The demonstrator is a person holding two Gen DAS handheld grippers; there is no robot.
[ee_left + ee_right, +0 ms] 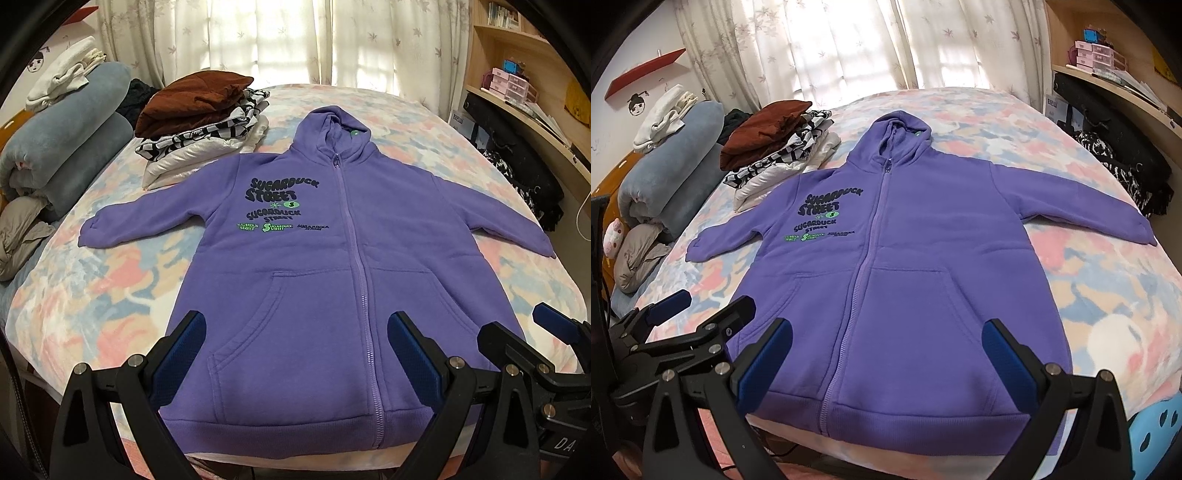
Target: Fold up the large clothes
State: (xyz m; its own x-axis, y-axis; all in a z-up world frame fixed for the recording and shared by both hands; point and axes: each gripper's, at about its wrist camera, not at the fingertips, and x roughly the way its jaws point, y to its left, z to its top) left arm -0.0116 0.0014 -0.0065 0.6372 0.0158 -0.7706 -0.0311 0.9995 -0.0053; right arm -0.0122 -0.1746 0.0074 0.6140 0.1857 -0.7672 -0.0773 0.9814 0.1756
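Only right wrist view shows pink plush.

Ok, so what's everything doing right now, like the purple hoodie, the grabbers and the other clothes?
Hoodie: spread flat, front up, zipped shut, sleeves out, not folded yet.
Left gripper: open, above the hem, holding nothing.
Right gripper: open, above the hem, holding nothing.
Clothes pile: folded and stacked beside the hood.
Blanket: rolled up at the bed's edge.
Curtains: drawn shut.
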